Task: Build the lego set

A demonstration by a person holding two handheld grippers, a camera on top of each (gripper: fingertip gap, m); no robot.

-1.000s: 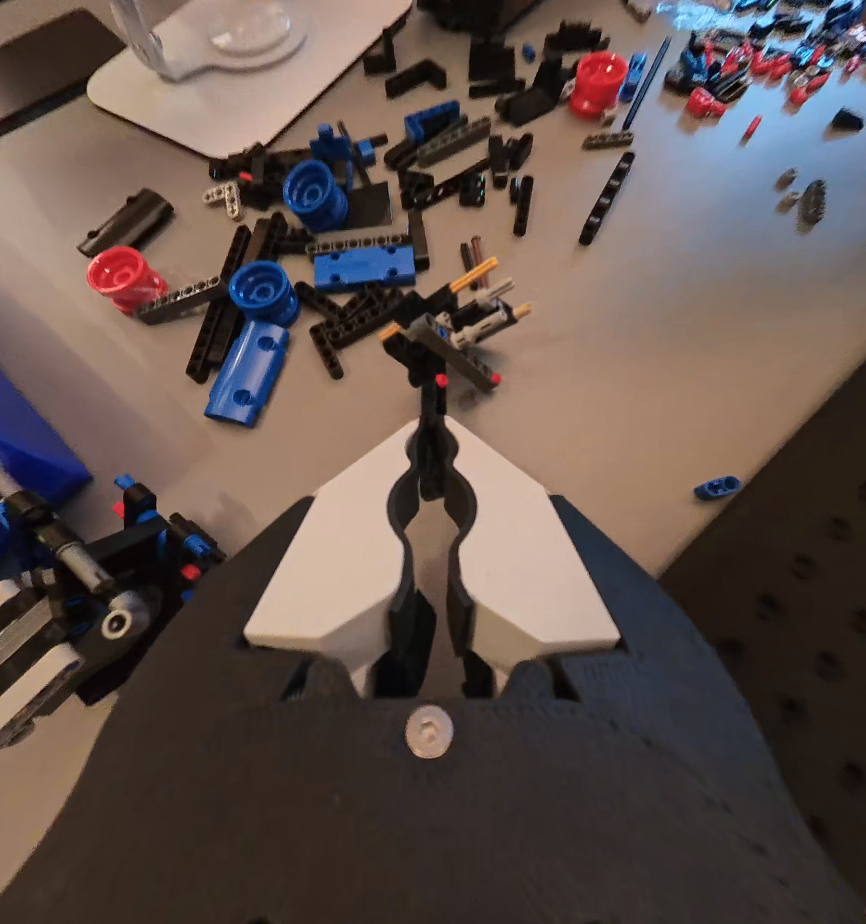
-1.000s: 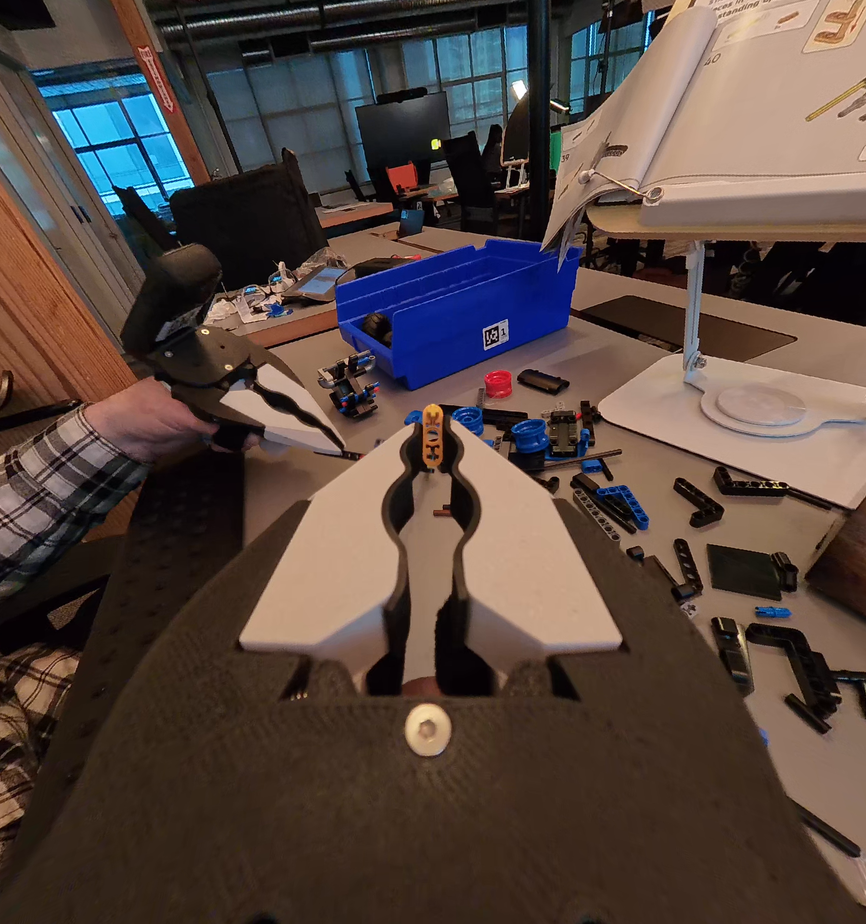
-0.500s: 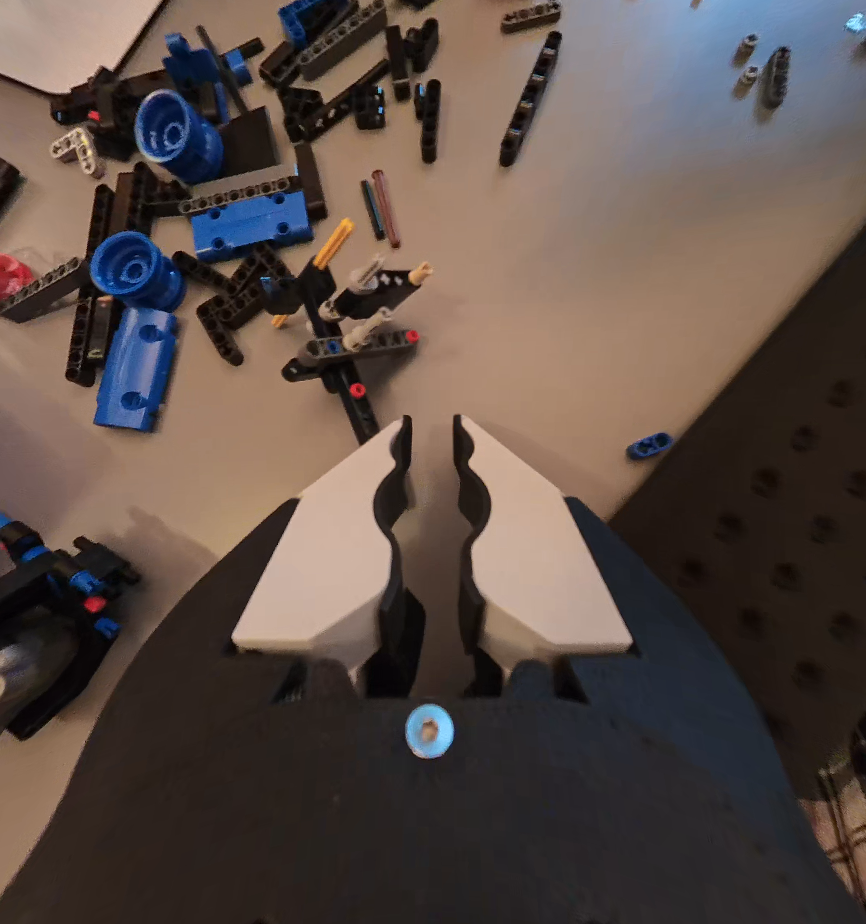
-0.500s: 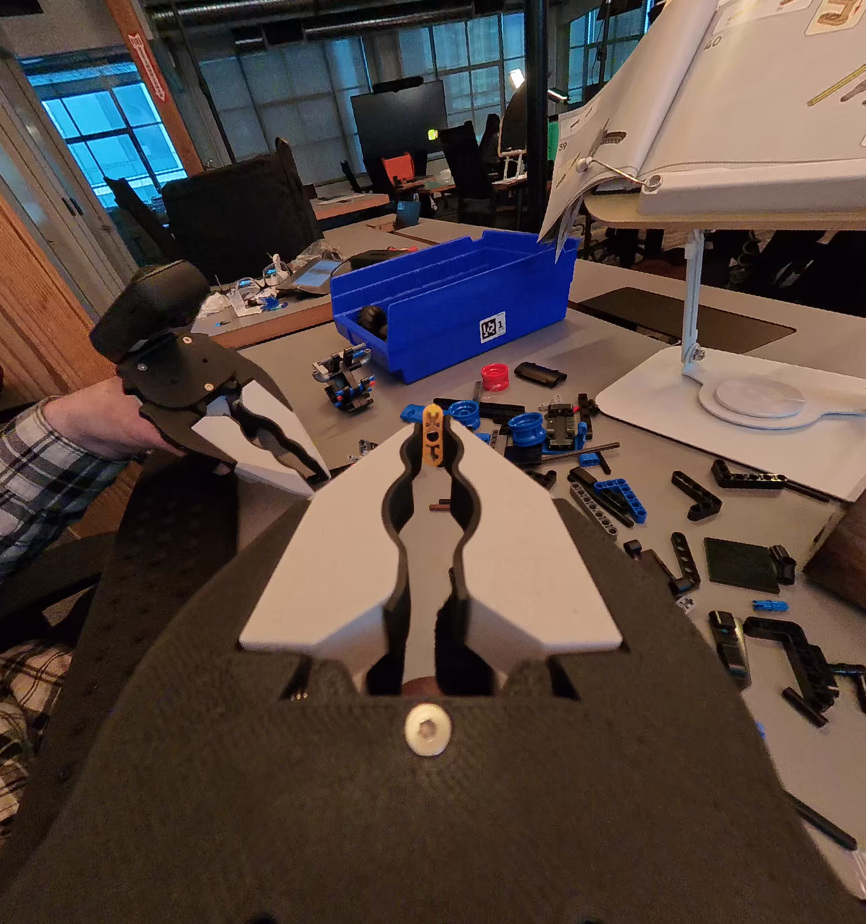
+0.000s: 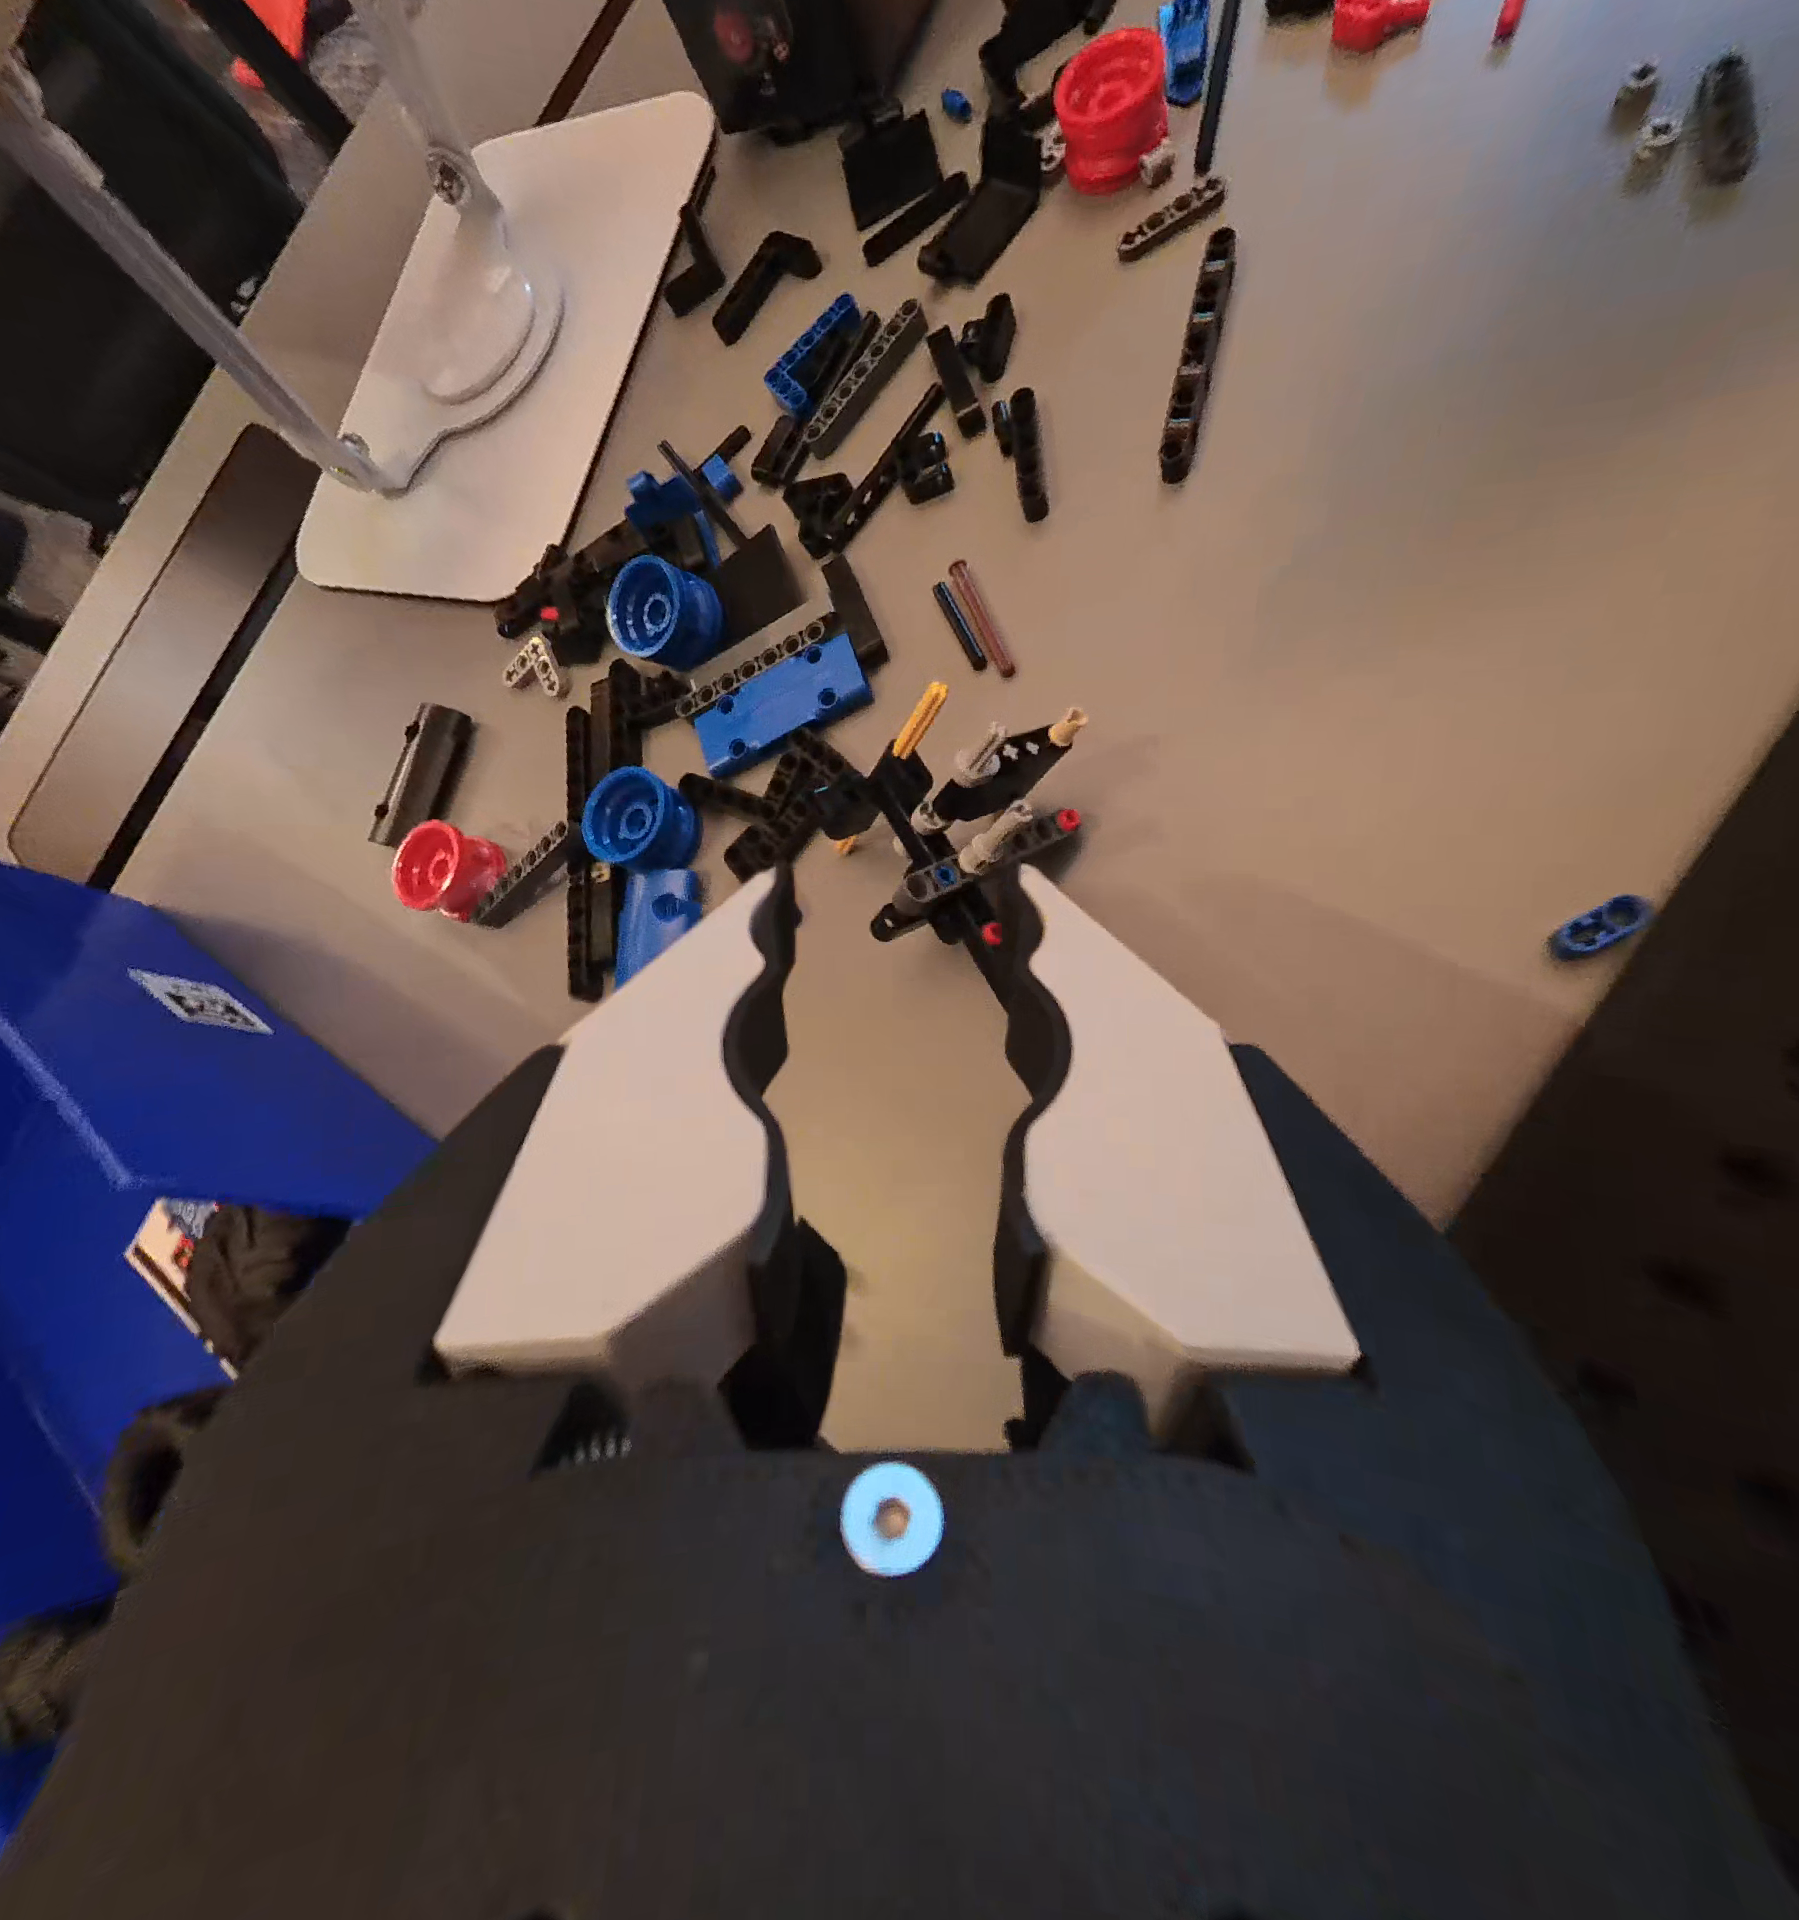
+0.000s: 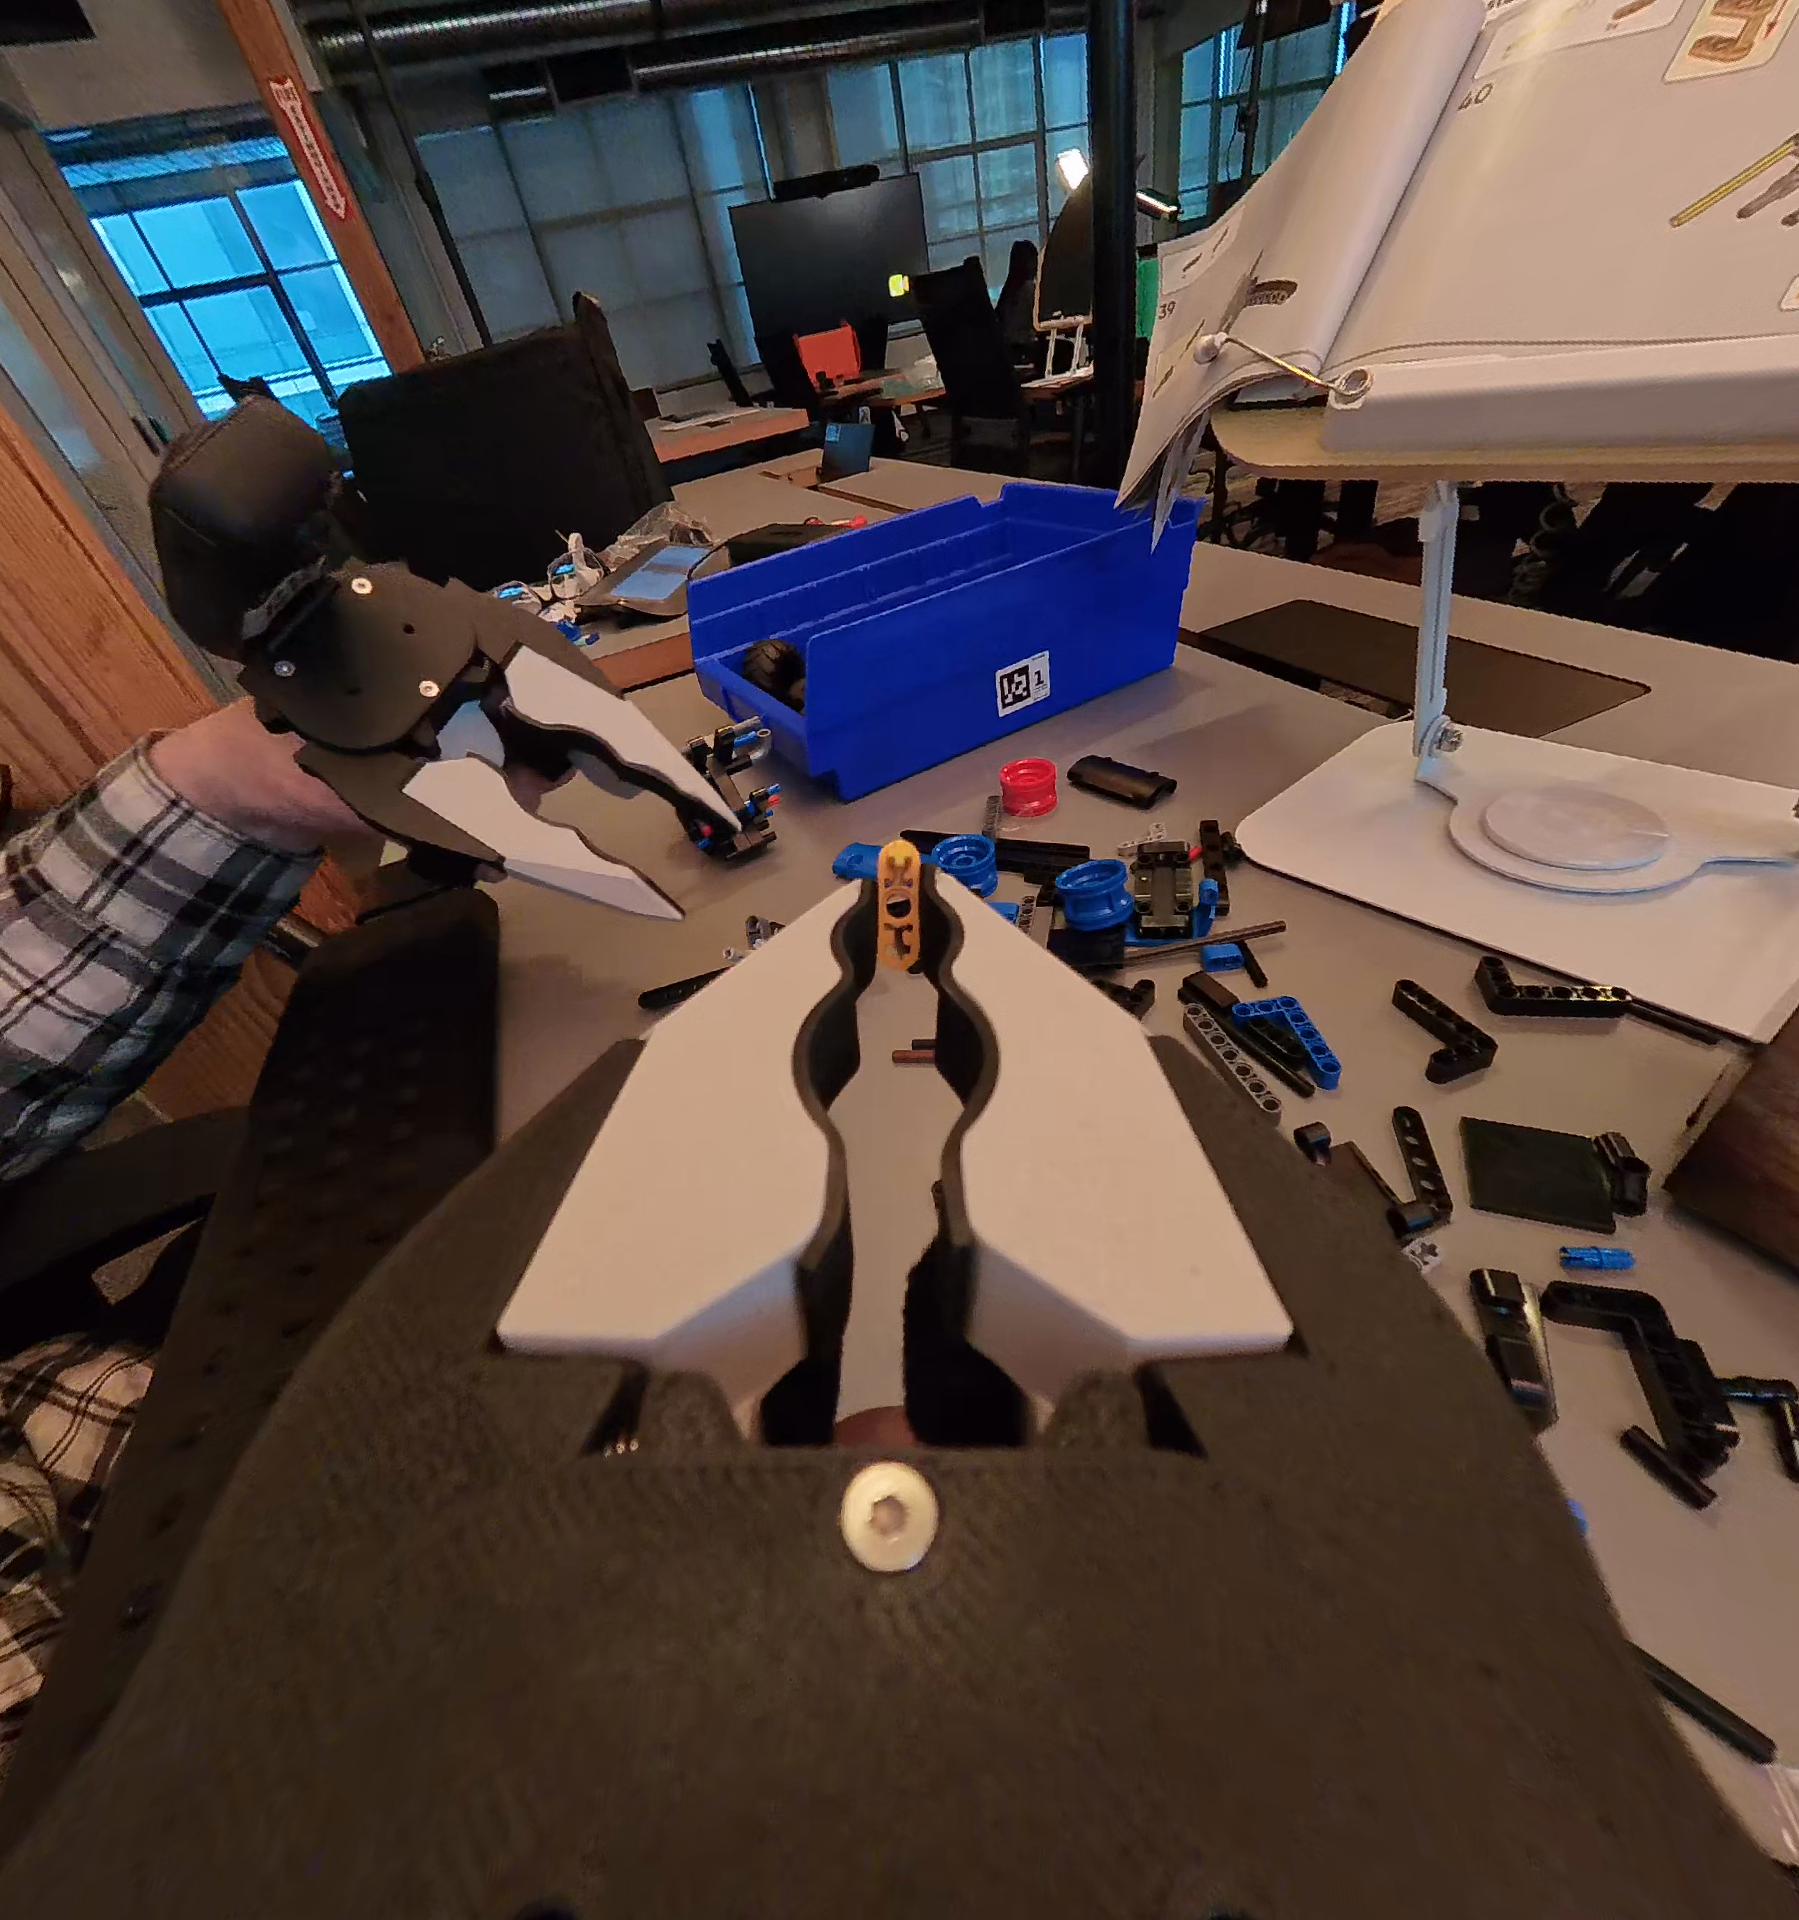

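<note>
My left gripper [image 5: 905, 904] is wide open and empty above the grey table [image 5: 1342, 675]. Just beyond its tips lies a small sub-assembly [image 5: 988, 774] of black beams with grey and tan pins and a yellow axle; its near end is hidden behind my right finger [image 5: 1123, 1091]. My right gripper [image 6: 897, 883] is shut on a small orange liftarm [image 6: 897, 909] and holds it upright above the table. The left gripper also shows in the right wrist view [image 6: 706, 871], open, held by a hand in a plaid sleeve.
A pile of loose black and blue parts [image 5: 729, 665] with blue wheels [image 5: 661, 613] and a red wheel [image 5: 445, 868] lies ahead. A blue bin [image 6: 936, 623], a small built model [image 6: 734, 774] and a booklet stand [image 6: 1560, 862] stand behind. A dark perforated mat [image 5: 1705, 1143] borders the table. The gap from one gripper's tips to the other's is roughly 20 centimeters.
My left gripper has let go of the sub-assembly, which now lies on the table, and has opened wide and pulled back. My right gripper still holds the orange liftarm.
</note>
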